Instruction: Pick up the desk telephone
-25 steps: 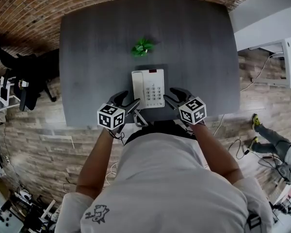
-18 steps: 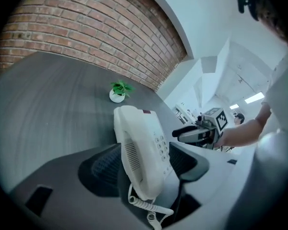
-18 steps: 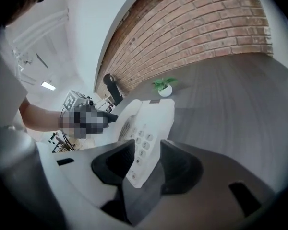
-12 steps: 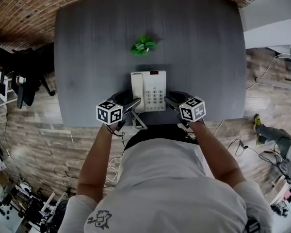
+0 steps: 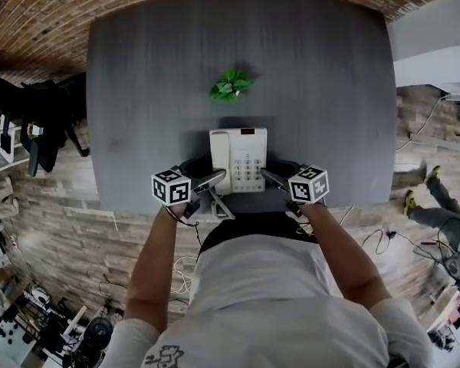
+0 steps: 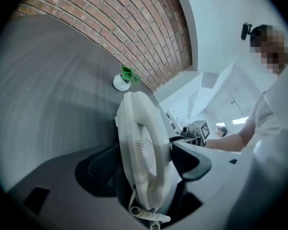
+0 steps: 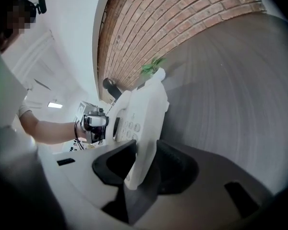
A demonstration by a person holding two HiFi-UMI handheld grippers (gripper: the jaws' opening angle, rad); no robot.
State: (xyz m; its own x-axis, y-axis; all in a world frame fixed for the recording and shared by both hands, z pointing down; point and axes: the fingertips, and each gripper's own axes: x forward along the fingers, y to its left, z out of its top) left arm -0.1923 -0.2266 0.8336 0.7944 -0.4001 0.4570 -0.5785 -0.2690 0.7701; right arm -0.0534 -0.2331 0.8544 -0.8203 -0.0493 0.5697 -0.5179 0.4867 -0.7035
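Note:
A white desk telephone point(image 5: 238, 159) lies flat near the front edge of the dark grey table point(image 5: 138, 75). My left gripper point(image 5: 207, 176) is at the phone's left side. In the left gripper view the handset point(image 6: 141, 147) and its coiled cord stand between the jaws of the left gripper point(image 6: 149, 166), which are opening wide. My right gripper point(image 5: 274, 173) is at the phone's right side. In the right gripper view the thin right edge of the phone point(image 7: 141, 123) sits pinched between the pads of the right gripper point(image 7: 143, 164).
A small green plant point(image 5: 230, 85) in a white pot stands just behind the phone, also visible as the plant point(image 6: 125, 78). A brick wall runs along the table's far side. Black chairs point(image 5: 38, 121) stand left of the table, and cables lie on the floor at right.
Both grippers have sunk to the tabletop and closed in on the phone's two sides. The phone's edges now lie between their jaws.

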